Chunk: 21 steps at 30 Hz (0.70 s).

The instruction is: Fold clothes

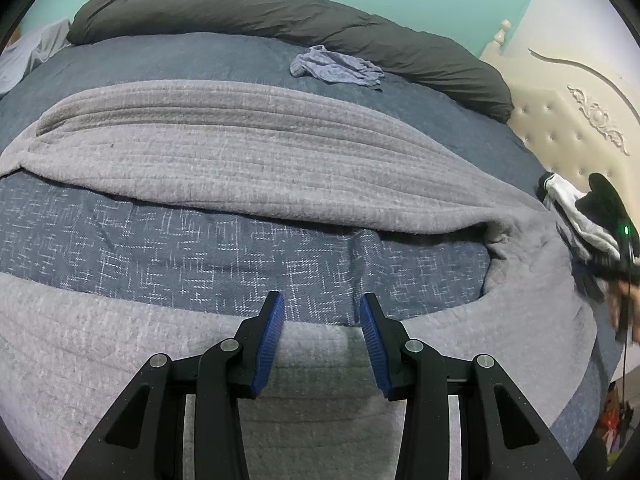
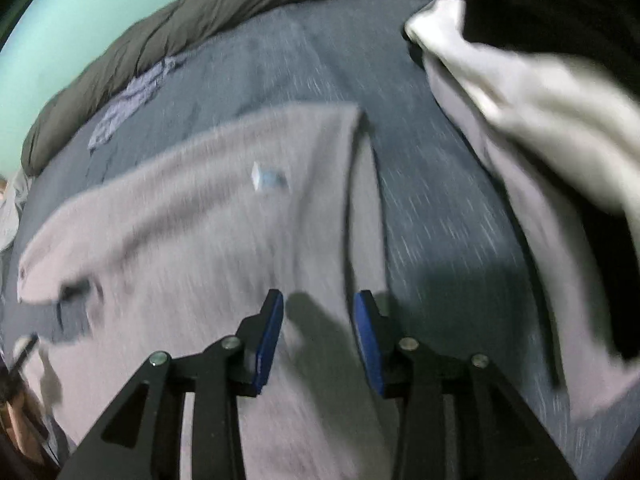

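The grey knit garment (image 1: pixel 248 152) lay spread on the bed (image 1: pixel 240 60), long axis nine to three; the left gripper (image 1: pixel 322 332), jaws apart and empty, hovered at its six o'clock hem, seemingly nearer than the blurred, open right gripper (image 2: pixel 318 328)

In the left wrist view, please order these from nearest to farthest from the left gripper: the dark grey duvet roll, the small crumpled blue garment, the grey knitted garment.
From the left gripper:
1. grey knitted garment, directly below and ahead
2. small crumpled blue garment, farther up the bed
3. dark grey duvet roll, along the far edge

Left claw (image 1: pixel 322 306) and right claw (image 2: pixel 318 304) gape.
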Available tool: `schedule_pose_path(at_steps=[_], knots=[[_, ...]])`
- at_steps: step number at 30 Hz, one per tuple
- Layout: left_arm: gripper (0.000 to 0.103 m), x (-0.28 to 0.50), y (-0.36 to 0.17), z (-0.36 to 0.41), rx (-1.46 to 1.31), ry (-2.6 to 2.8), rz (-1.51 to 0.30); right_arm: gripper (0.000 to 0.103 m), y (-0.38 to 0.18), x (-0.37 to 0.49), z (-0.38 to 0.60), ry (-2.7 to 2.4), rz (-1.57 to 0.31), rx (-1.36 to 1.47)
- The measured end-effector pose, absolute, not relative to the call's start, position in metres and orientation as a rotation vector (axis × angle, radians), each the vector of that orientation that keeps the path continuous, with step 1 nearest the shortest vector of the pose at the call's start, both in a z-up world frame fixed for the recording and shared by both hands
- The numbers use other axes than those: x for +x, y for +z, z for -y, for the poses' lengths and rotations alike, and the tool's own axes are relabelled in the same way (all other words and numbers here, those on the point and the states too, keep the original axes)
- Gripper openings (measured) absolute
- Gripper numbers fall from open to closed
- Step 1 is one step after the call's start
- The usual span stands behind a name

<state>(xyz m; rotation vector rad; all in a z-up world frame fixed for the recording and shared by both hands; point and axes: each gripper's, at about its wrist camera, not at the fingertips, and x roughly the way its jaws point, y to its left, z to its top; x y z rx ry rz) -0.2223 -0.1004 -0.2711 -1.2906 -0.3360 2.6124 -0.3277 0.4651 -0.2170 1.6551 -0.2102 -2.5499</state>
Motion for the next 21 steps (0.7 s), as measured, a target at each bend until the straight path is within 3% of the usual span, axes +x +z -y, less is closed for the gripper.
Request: schedule_pose_path(at_steps=[12, 14, 15, 16, 21], knots=[[0.043, -0.215, -0.267, 0.091, -1.272, 2.598, 0.326, 0.038, -0.208, -0.265, -0.493, -2.446, 0.206, 1.678], [0.043, -0.215, -0.267, 0.09, -1.273, 2.598, 0.32, 0.028, -0.203, -0.262, -0.497, -2.465, 0.204, 1.659], [0.043, -0.215, -0.268, 0.09, -1.274, 2.598, 0.321, 0.012, -0.201, -0.261, -0.499, -2.474, 0.203, 1.65], [0.043, -0.215, -0.268, 0.09, -1.275, 2.598, 0.321, 0.004, -0.198, -0.259, -0.501, -2.483, 0.202, 1.641], [0.043, -0.216, -0.268, 0.092, -1.278, 2.601, 0.328, 0.001, -0.185, -0.252, -0.51, -2.529, 0.196, 1.594]])
